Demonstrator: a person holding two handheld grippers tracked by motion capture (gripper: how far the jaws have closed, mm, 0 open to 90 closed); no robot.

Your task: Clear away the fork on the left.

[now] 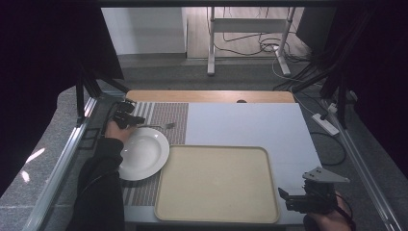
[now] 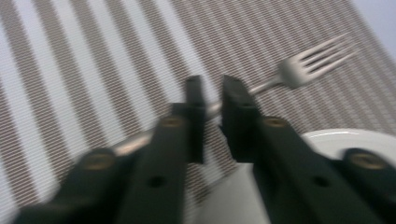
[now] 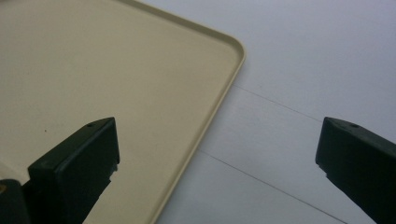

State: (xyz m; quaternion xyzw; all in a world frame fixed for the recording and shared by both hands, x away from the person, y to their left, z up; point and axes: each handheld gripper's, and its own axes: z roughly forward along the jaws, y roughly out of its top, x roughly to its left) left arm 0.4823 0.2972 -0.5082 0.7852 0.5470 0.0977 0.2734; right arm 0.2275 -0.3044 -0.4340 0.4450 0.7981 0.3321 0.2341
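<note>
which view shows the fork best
The left gripper view: the fork is close, tines clear, its handle clamped in the left tool. The high view shows it small above the plate. The right gripper view looks at the tray instead.

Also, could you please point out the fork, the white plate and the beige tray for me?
fork [image 2: 312, 64]: left gripper view, on the base of its tines.
white plate [image 1: 142, 153]: high view, on the middle of its bowl.
beige tray [image 1: 216, 183]: high view, on its bare flat floor.
</note>
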